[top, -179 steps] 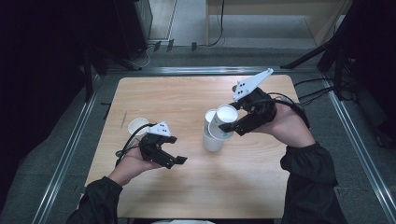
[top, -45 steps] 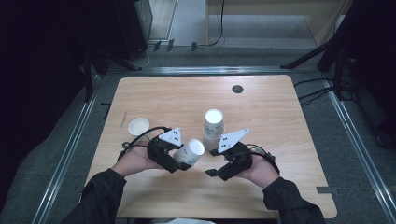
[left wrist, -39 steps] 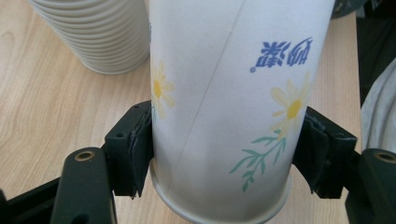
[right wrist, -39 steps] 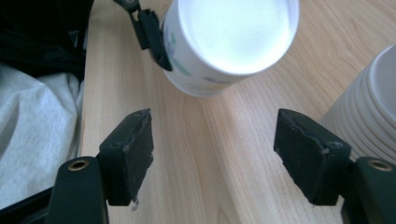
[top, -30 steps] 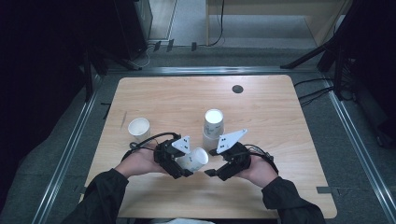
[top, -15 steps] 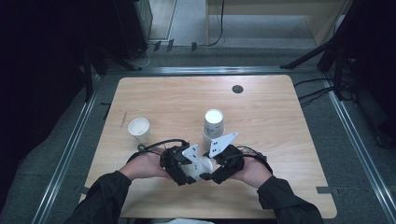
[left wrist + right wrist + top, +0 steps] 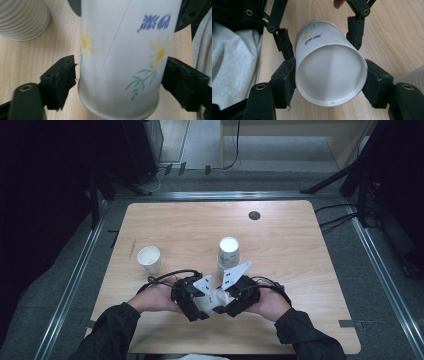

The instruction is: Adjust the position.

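- A paper cup [image 7: 214, 299] printed with daisies lies on its side between the two grippers, just above the near middle of the wooden table [image 7: 300, 270].
- In the right gripper view the right gripper [image 7: 329, 80] has its pads pressed on both sides of the cup's [image 7: 329, 72] wide open rim, holding it; these jaws have just been closing on it.
- The same view shows the left gripper's [image 7: 319, 37] jaws farther off, standing on either side of the cup's narrow end with a gap at each side.
- In the left gripper view the left gripper [image 7: 117, 80] straddles the cup [image 7: 125, 57] near its base; the left pad is clear of the cup wall, while I cannot tell whether the right pad touches it. These jaws have just been opening, with the cup still between them.
- From above, the left gripper [image 7: 192, 301] and right gripper [image 7: 235, 299] meet nose to nose, each in a hand [image 7: 157, 297] coming from the near edge.
- A stack of ribbed cups [image 7: 228, 254], bottom up, stands just beyond the grippers, near the table's middle.
- Another cup [image 7: 149, 259] stands upright, mouth up, at the left, apart from the grippers.
- A small dark round hole [image 7: 254, 215] sits near the far edge.
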### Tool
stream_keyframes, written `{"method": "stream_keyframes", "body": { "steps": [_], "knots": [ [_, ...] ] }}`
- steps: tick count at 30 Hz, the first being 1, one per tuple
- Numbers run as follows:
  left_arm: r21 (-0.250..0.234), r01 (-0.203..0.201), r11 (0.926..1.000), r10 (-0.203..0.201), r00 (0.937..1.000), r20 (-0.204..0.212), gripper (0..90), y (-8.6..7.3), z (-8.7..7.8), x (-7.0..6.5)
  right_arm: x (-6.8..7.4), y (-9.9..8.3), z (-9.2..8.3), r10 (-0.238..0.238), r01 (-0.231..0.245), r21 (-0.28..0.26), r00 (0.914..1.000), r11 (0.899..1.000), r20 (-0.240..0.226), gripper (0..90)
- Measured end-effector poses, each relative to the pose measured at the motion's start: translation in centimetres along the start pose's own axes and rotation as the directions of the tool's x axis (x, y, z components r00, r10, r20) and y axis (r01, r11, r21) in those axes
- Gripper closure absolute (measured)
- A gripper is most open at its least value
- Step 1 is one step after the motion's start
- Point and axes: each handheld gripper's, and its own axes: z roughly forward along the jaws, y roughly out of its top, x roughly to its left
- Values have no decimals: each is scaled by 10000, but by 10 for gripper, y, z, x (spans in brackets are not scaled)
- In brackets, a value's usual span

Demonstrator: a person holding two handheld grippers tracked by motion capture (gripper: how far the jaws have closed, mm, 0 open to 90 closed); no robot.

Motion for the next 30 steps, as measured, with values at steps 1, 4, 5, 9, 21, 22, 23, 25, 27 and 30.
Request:
{"method": "stream_keyframes", "body": {
  "steps": [1,4,5,9,21,22,23,25,27,30],
  "knots": [
    [-96,51,9999,-52,10000,-33,122,0,-2,0,0,0,-2,52,-52,-70,10000,10000,-39,346],
    [-487,272,9984,-279,9995,-129,107,-1,-7,2,-2,-1,-8,142,-143,-272,9999,9995,-19,346],
    [-617,308,9976,-320,9993,-191,100,-2,-9,2,-3,-1,-10,148,-148,-351,9999,9993,-15,346],
    [-1272,617,9900,-645,9977,-183,101,-6,-19,4,-5,-2,-19,201,-199,-623,9998,9979,25,346],
    [-2758,1261,9529,-1287,9916,88,102,-16,-34,-1,-9,3,-39,212,-257,-1624,9993,9864,-295,345],
    [-2935,1355,9463,-1356,9906,204,102,-16,-35,-2,-10,4,-41,236,-298,-1719,9990,9847,-383,345],
    [-3137,1456,9383,-1437,9892,295,102,-15,-35,-3,-10,5,-41,249,-331,-1843,9986,9823,-467,346],
    [-3400,1581,9270,-1528,9873,425,107,-15,-36,-5,-10,7,-42,198,-336,-2033,9974,9785,-695,346],
    [-3717,1621,9141,-1564,9866,456,110,-14,-38,-6,-10,10,-41,151,-355,-2269,9957,9733,-909,346],
    [-4261,1814,8863,-1640,9834,776,127,-15,-41,-7,-9,14,-41,129,-457,-2598,9919,9646,-1266,346]
  ]
}}
